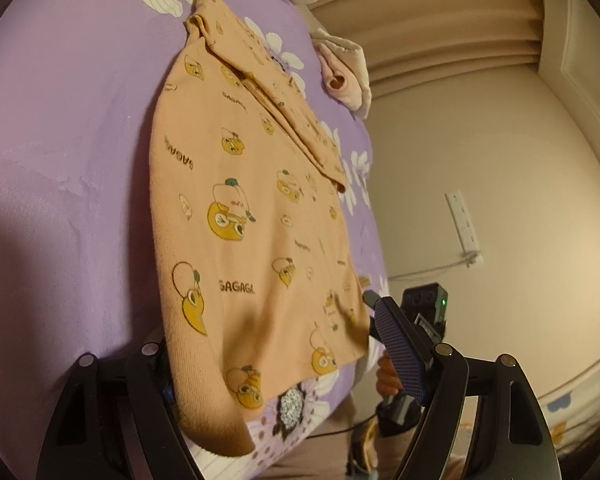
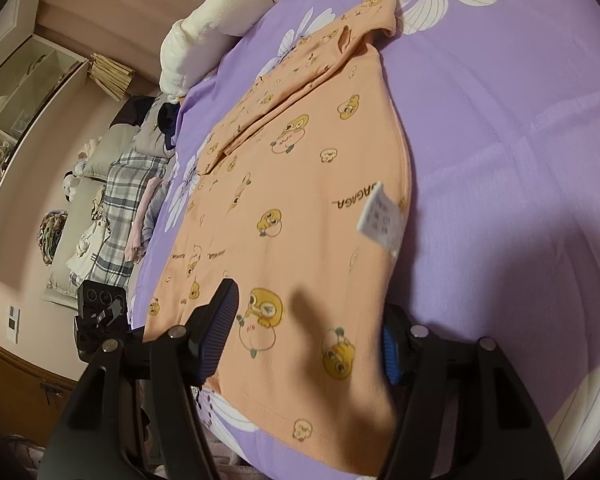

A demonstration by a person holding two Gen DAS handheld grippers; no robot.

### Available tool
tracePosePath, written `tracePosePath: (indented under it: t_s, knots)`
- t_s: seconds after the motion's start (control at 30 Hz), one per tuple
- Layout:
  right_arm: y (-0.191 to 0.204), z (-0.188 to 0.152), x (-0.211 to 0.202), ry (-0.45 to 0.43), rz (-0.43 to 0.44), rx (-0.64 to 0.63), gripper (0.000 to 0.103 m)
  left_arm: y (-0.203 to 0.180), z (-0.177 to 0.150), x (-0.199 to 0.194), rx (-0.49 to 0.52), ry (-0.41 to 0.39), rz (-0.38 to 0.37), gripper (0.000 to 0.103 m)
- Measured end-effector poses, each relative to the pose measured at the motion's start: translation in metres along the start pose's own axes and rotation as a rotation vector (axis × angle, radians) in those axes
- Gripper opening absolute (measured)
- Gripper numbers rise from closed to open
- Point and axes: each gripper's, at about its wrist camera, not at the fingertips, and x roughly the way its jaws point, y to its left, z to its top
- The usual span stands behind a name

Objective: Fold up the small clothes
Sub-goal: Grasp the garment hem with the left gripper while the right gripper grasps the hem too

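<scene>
A small peach shirt [image 1: 252,216] printed with yellow cartoon ducks and "GAGAGA" lies flat on a purple flowered bedsheet [image 1: 68,128]. One sleeve is folded across its upper part. In the right wrist view the shirt [image 2: 308,216] shows a white care label [image 2: 380,216] near its right edge. My left gripper [image 1: 284,364] is open, its fingers either side of the shirt's near hem; the left finger is partly hidden by cloth. My right gripper [image 2: 308,340] is open, straddling the hem, its blue-padded fingers [image 2: 216,332] just above the fabric.
A pink garment [image 1: 344,68] lies at the bed's edge. A white towel [image 2: 204,36] and a pile of clothes and pillows [image 2: 116,200] sit left of the bed. A wall socket with a cable [image 1: 464,224] is on the wall. The other gripper's body [image 1: 424,308] hangs beside the bed.
</scene>
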Motion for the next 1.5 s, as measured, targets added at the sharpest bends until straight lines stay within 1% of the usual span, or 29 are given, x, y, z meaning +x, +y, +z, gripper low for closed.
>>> tracePosePath:
  t_s: [0.07,0.1,0.17,0.2,0.23,0.27,0.3,0.37,0.43,0.47,0.53,0.6,0.67,0.73,0.83,0.97,1.1,1.17,1.23,1.4,1.5]
  knots:
    - [0.001,0.001,0.002,-0.001,-0.006,-0.006,0.062,0.004,0.006,0.003,-0.025,-0.023,0.019,0.07]
    - [0.0,0.002,0.003,-0.003,-0.011,-0.005,0.06,0.006,0.009,0.005,-0.034,-0.033,0.028,0.067]
    - [0.001,0.005,0.005,-0.006,-0.022,-0.005,0.055,0.009,0.013,0.008,-0.052,-0.046,0.041,0.052]
    - [0.002,0.006,0.006,-0.008,-0.032,-0.008,0.049,0.011,0.014,0.009,-0.061,-0.046,0.055,0.047]
    - [0.002,0.006,0.007,-0.008,-0.039,-0.01,0.044,0.013,0.014,0.01,-0.071,-0.042,0.077,0.037]
    - [0.002,0.007,0.008,-0.01,-0.049,-0.012,0.042,0.015,0.014,0.01,-0.078,-0.039,0.092,0.029]
    - [0.001,0.007,0.008,-0.012,-0.054,-0.01,0.038,0.017,0.013,0.01,-0.084,-0.036,0.102,0.026]
    - [-0.002,0.008,0.008,-0.017,-0.055,0.005,0.033,0.021,0.013,0.009,-0.102,-0.032,0.118,0.014]
    - [-0.006,0.007,0.006,-0.023,-0.059,0.02,0.022,0.026,0.012,0.008,-0.123,-0.028,0.131,0.007]
    - [-0.007,0.006,0.006,-0.026,-0.064,0.025,0.02,0.027,0.012,0.008,-0.132,-0.026,0.135,0.004]
    - [-0.008,0.005,0.006,-0.034,-0.076,0.028,0.012,0.028,0.012,0.008,-0.139,-0.025,0.135,0.004]
    - [-0.008,0.005,0.006,-0.039,-0.085,0.027,0.01,0.028,0.012,0.007,-0.127,-0.028,0.136,0.003]
    - [-0.006,0.006,0.005,-0.042,-0.078,0.024,0.009,0.026,0.012,0.005,-0.116,-0.04,0.142,0.0]
    - [-0.001,0.007,0.003,-0.055,-0.072,0.008,0.007,0.023,0.013,0.001,-0.103,-0.064,0.123,0.0]
    - [0.012,0.009,-0.006,-0.096,-0.031,-0.028,0.006,0.016,0.015,-0.007,-0.076,-0.097,0.073,0.0]
    - [0.022,0.014,-0.02,-0.134,0.036,-0.027,0.006,0.004,0.019,-0.019,-0.043,-0.153,0.043,0.0]
    - [0.027,0.016,-0.027,-0.165,0.09,-0.006,0.005,-0.014,0.022,-0.018,0.013,-0.164,0.005,0.0]
    - [0.031,0.015,-0.028,-0.173,0.098,-0.009,0.005,-0.02,0.022,-0.017,0.036,-0.162,-0.007,0.0]
    - [0.037,0.012,-0.031,-0.181,0.105,-0.019,0.005,-0.023,0.022,-0.016,0.038,-0.159,-0.025,0.0]
    - [0.052,0.009,-0.043,-0.204,0.121,-0.061,0.004,-0.033,0.019,-0.018,0.062,-0.165,-0.04,0.0]
    - [0.057,0.007,-0.049,-0.213,0.117,-0.081,0.004,-0.039,0.017,-0.022,0.073,-0.17,-0.049,0.0]
